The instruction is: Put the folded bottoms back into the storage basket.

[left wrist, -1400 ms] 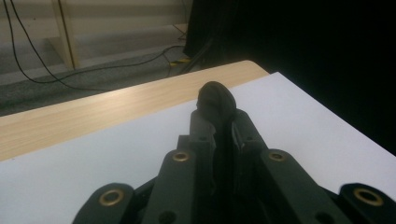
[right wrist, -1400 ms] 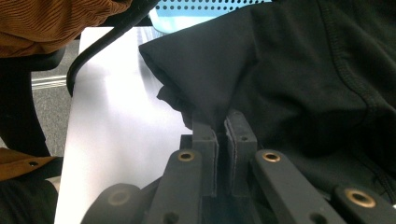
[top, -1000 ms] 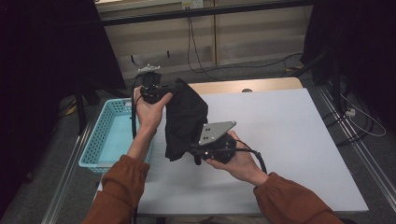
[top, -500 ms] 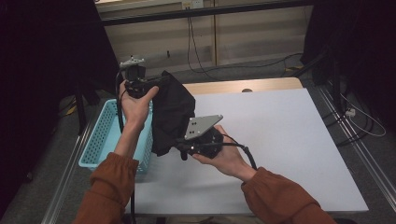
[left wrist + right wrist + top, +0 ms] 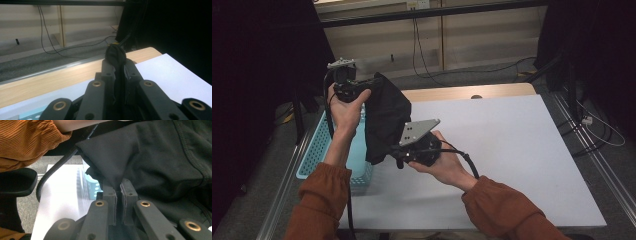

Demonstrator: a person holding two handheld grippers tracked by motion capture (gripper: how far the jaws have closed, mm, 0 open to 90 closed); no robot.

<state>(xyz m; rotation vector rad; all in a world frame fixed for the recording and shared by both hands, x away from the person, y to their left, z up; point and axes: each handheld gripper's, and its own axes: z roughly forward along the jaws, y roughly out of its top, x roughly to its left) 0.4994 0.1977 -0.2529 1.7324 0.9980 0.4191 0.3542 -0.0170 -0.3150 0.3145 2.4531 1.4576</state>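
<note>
Black cloth [image 5: 384, 117] hangs in the air btw my two grippers, off the table, folded up into a compact slab. It's held at two ends so it keeps its fold and doesn't flop open; that's my read of why both pinches sit at opposite edges.

Left gripper [image 5: 362, 87] is up high, jaws pressed together on the cloth's top edge. In the left gripper view a bunched nub of fabric [image 5: 115, 55] pokes out just past the jaw tips, so the pinch is on a gathered corner, not a single layer. Good, less chance of slip.

Right gripper [image 5: 398, 155] sits lower, at the cloth's bottom corner, jaws also clamped on fabric. Right gripper view shows the cloth [image 5: 150, 165] pulled into a tight wedge right btw the pads, rest of it spreading away above and to the side, seam visible.

Below the left gripper and beside the cloth: blue basket [image 5: 314, 160], at the table's left edge. The cloth hangs partly over its rim side, so I judge the basket is where it's headed, and the high-low hold lets me lower it in w/o unfolding.

White table [image 5: 522, 150] lies under and beyond the right gripper. Person's orange sleeves [image 5: 319, 200] come in from below, hands wrapped round both gripper bodies, cables trailing.

Risk as I see it: the lower corner catching the basket rim on the way in.
</note>
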